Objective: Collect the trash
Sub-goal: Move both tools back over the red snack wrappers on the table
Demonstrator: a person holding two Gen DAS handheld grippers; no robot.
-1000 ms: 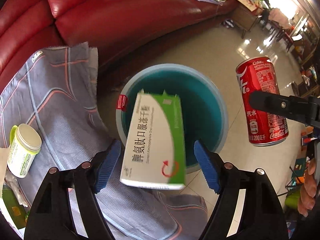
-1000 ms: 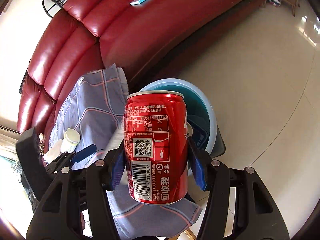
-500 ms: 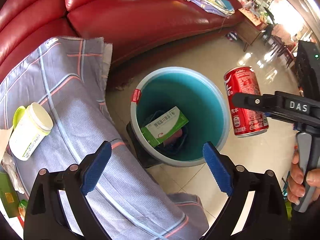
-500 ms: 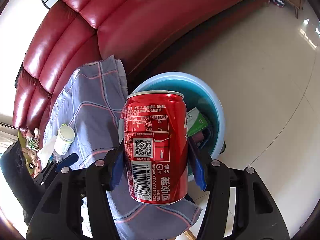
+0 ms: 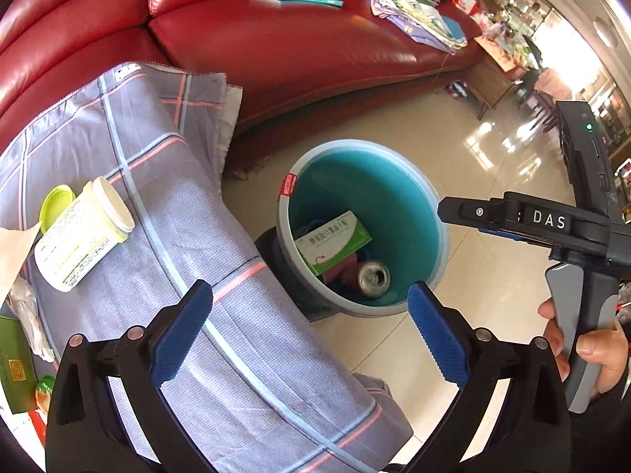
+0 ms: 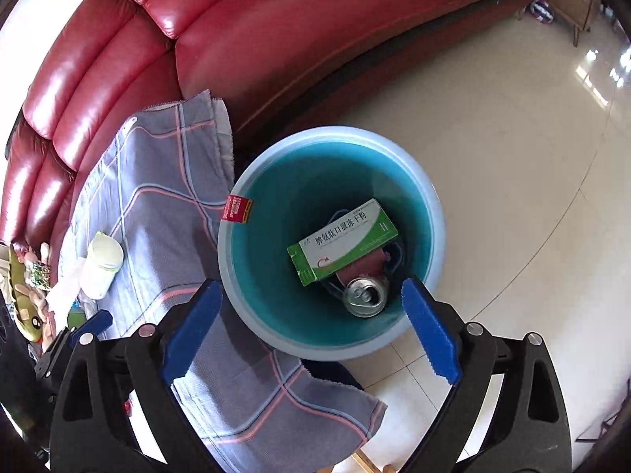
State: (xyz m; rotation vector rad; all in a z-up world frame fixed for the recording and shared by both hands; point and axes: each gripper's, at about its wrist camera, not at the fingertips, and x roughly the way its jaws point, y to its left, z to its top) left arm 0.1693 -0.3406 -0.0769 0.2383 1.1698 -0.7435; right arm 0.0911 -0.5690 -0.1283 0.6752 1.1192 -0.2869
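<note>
My right hand-held gripper point(image 6: 311, 329) has let go of the red can point(image 6: 364, 297), which now lies in the blue bin point(image 6: 236, 213) beside the green-and-white box point(image 6: 342, 242); its jaws stand wide and empty. My left hand-held gripper point(image 5: 309, 331) also hangs open. That drop looks done; next I would reach for the white jar point(image 5: 84, 234) on the checked cloth point(image 5: 221, 303).

checked cloth point(image 5: 221, 244) (over a table), white jar point(image 5: 84, 236) lying on it
</note>
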